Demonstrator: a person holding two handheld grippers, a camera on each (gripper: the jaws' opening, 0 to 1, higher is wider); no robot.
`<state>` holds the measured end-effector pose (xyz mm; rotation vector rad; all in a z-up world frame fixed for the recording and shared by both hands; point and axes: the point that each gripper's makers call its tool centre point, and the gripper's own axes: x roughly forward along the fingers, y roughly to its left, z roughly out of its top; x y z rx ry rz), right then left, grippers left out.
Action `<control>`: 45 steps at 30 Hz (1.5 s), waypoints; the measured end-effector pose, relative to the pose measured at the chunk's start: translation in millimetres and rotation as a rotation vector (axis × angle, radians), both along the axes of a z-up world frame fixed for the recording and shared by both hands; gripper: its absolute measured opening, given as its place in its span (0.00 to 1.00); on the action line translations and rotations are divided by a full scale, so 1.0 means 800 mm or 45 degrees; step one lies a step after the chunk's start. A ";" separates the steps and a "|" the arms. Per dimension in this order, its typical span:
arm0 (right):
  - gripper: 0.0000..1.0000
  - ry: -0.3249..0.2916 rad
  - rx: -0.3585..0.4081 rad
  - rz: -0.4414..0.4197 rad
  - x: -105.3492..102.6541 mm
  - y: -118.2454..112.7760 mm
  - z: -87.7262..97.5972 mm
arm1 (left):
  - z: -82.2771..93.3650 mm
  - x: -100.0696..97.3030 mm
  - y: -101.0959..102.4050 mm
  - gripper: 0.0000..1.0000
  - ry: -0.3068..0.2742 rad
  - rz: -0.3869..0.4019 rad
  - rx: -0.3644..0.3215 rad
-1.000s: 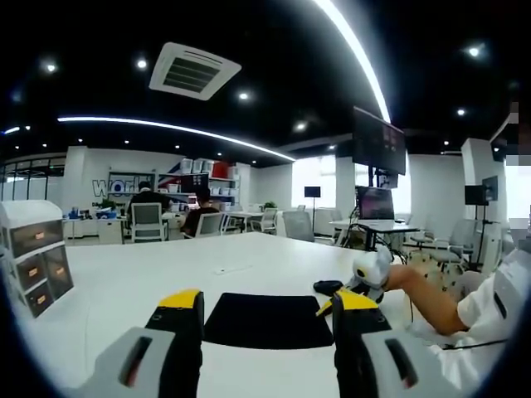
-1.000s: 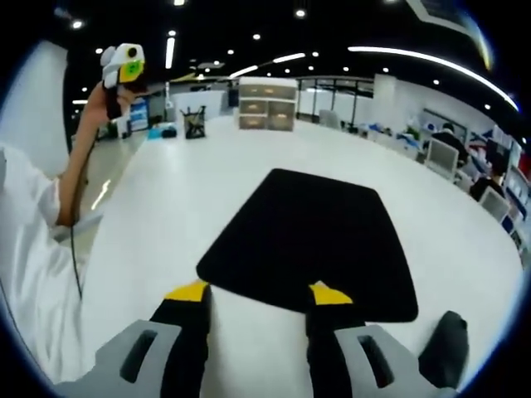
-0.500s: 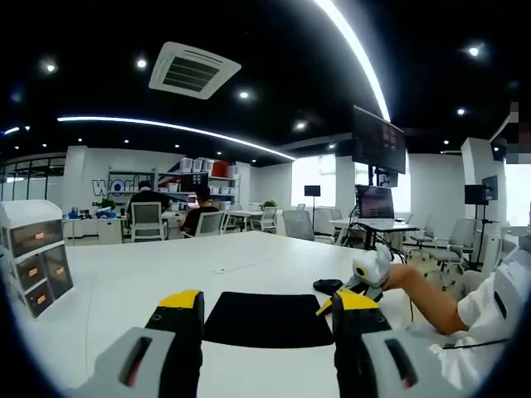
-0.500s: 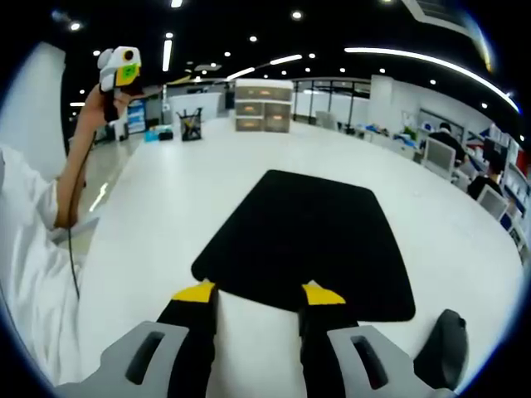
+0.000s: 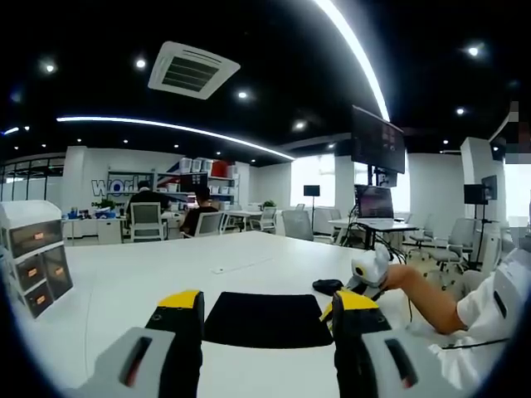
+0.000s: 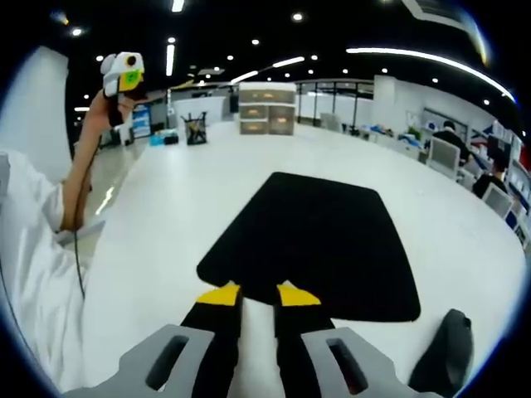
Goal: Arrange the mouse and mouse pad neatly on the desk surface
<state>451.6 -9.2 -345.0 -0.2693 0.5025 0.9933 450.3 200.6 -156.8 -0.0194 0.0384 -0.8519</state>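
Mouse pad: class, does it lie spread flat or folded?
Spread flat. The mouse pad lies as one sheet on the desk, all edges down, no crease or curl visible.

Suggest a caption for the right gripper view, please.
Right gripper, jaws nearly closed, at the near edge of a black mouse pad; mouse beside it.

Open-plan office: white desk (image 5: pixel 124 282), drawer unit (image 5: pixel 33 253) at its far corner, ceiling vent (image 5: pixel 192 70), light strips, wall monitor (image 5: pixel 377 139).
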 end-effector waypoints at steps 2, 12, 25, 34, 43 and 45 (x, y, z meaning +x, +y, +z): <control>0.09 0.011 0.007 0.011 -0.002 0.002 0.001 | -0.001 -0.001 -0.002 0.62 0.002 -0.004 0.005; 0.01 0.051 0.042 0.050 -0.011 0.011 0.000 | -0.001 0.000 -0.002 0.62 0.001 -0.003 0.001; 0.37 -0.003 0.010 0.178 -0.028 0.035 0.000 | -0.002 -0.001 -0.003 0.62 0.002 -0.001 0.001; 0.61 -0.035 0.005 0.203 -0.026 0.048 -0.006 | -0.003 -0.001 -0.003 0.62 0.003 0.000 0.003; 0.46 -0.054 0.029 0.130 -0.011 0.046 -0.014 | -0.002 -0.001 -0.002 0.62 0.003 -0.001 0.000; 0.41 -0.064 0.044 0.094 -0.006 0.043 -0.016 | -0.003 -0.001 -0.002 0.62 0.006 -0.002 0.003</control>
